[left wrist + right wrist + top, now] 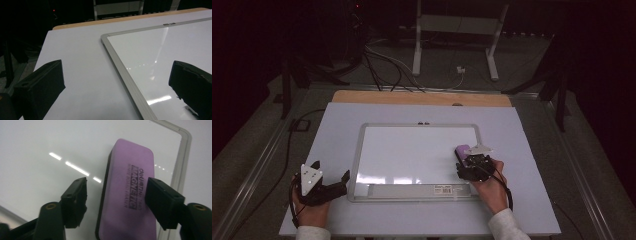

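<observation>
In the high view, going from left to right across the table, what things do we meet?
left gripper → whiteboard → purple eraser → right gripper, whose open jaws stand on either side of the eraser.

Table: a wooden top (422, 97), its bare tan edge showing along the far side.
Cover: a pale sheet (337, 125) lies flat over nearly all of the table, reaching the near edge.
On the sheet: a whiteboard (412, 150) with a silvery frame, lying flat at the middle, its long sides running with the table's far edge.
On the board: a purple eraser (130, 192) lies flat near the board's right frame, printed side up.
Floor: grey, with cables (387, 65) behind the table.
</observation>
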A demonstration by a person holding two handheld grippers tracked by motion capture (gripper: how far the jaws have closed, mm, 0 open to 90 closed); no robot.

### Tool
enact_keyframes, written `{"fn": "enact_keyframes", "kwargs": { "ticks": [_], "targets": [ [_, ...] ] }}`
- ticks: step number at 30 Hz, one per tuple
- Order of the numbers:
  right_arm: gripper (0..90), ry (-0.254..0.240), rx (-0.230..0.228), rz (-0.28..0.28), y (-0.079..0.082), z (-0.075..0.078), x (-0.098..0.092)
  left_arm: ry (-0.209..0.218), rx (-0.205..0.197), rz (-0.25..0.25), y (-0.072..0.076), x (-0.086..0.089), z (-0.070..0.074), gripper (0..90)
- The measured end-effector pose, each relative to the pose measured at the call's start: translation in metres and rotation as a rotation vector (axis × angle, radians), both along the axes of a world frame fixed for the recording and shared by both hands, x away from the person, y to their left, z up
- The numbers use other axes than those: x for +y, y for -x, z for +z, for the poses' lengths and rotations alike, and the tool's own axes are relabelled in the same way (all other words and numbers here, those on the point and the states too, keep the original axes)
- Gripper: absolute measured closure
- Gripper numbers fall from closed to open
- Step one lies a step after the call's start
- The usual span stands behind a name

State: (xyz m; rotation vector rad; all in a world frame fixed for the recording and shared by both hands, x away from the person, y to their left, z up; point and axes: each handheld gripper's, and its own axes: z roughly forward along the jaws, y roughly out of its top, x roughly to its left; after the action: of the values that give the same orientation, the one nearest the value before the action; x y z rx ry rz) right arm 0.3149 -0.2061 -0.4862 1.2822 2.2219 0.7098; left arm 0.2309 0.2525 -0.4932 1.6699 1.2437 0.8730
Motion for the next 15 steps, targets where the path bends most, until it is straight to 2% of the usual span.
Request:
{"fn": "enact_keyframes", "kwargs": {
  "ticks": [7, 10, 15],
  "targets": [
    [36.2, 0.017, 0.014, -0.032, -0.005, 0.0, -0.008, -0.002, 0.002, 0.0, 0.0, 0.0, 0.0, 0.8],
    [47.7, 0.029, -0.003, -0.055, -0.006, 0.002, -0.009, -0.002, 0.001, 0.0, 0.0, 0.0, 0.0, 0.8],
    [52.0, 0.044, 0.01, -0.063, -0.011, 0.004, -0.01, -0.002, 0.001, 0.0, 0.0, 0.0, 0.0, 0.8]
  ]
}}
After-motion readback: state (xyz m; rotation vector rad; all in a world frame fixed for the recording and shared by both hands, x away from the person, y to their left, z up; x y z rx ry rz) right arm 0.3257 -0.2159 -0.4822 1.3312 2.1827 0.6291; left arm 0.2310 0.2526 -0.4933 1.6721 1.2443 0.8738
